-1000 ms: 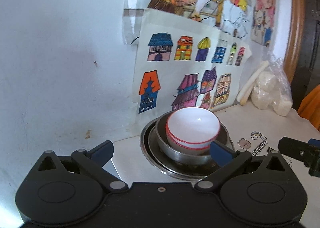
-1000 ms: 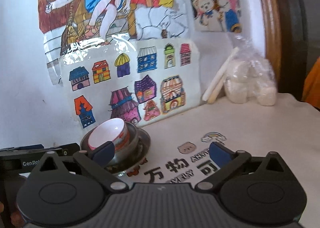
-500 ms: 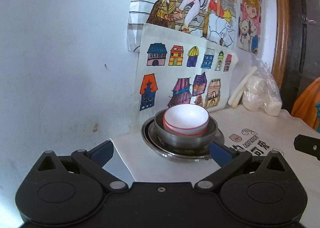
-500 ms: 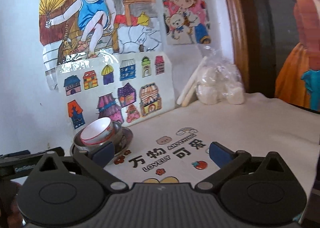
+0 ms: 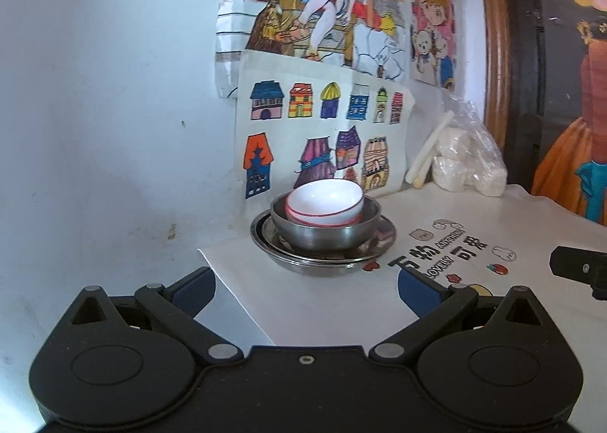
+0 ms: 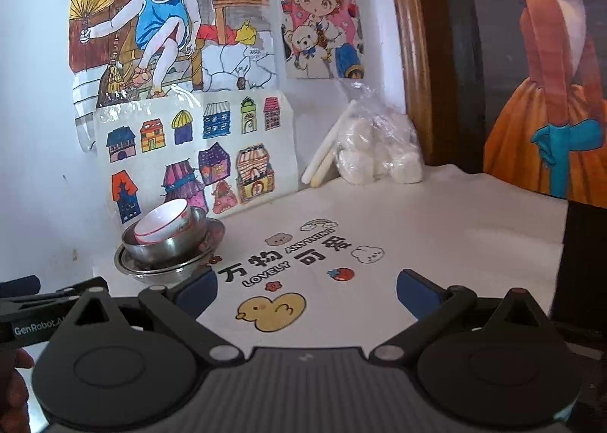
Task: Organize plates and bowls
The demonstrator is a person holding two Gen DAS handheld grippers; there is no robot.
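Now we have pulled both grippers back from the stack, which looks smaller than a moment ago. Our left gripper [image 5: 306, 288] and right gripper [image 6: 307, 287] are wide open and hold nothing. The white bowl [image 5: 325, 201] sits tilted in the steel bowl [image 5: 322, 233], on the plate [image 5: 322, 262], by the wall. We think the stacking is done. The cloth [image 6: 436, 228] reads "LOVELY" and "ANYTHING"; the left gripper's side says "GenRobot".
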